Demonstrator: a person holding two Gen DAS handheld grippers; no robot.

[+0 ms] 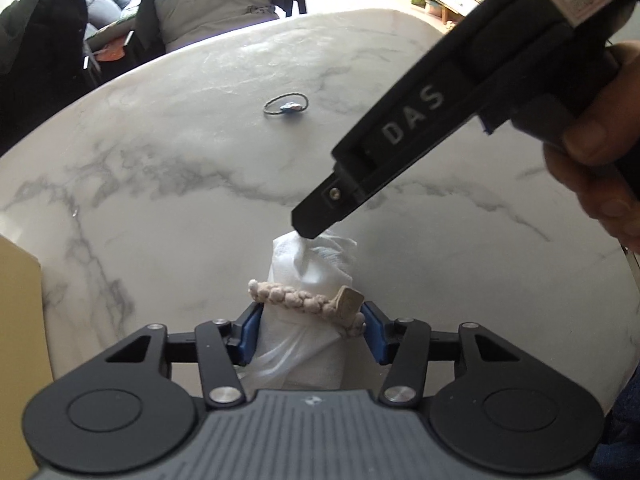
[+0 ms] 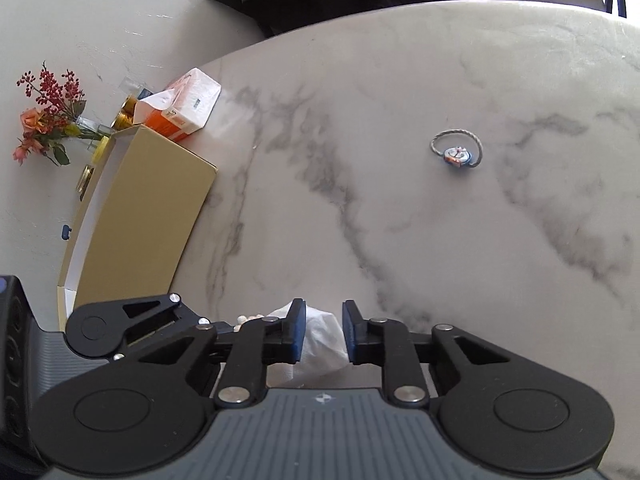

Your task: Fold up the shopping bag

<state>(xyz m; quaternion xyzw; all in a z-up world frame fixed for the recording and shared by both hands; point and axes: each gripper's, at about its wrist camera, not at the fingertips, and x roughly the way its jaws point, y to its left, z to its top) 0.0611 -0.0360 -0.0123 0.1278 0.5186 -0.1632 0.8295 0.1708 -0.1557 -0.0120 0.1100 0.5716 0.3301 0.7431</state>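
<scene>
Now my left claw (image 1: 310, 334) is closed on the shopping bag (image 1: 308, 268), which is already rolled into a tight white bundle. The blue pads (image 1: 250, 334) press the bundle from both sides, and it stands out forward from the claw, over the near part of the marble surface (image 1: 160, 152). A beige braided band (image 1: 304, 300) goes around the bundle just in front of the pads.

My right claw (image 2: 324, 332) comes from the right side and reaches down to the far, crumpled end of the bag. In the right wrist view its two pads (image 2: 298, 330) stand on both sides of the white plastic (image 2: 322, 340), but I cannot tell if they really pinch it.

Farther on the surface, well apart from the bag, lies a small hair tie (image 1: 286, 105). At the left edge there is a tan box (image 2: 144, 216), and behind it a tissue pack (image 2: 180, 106) and a vase with flowers (image 2: 50, 116).
</scene>
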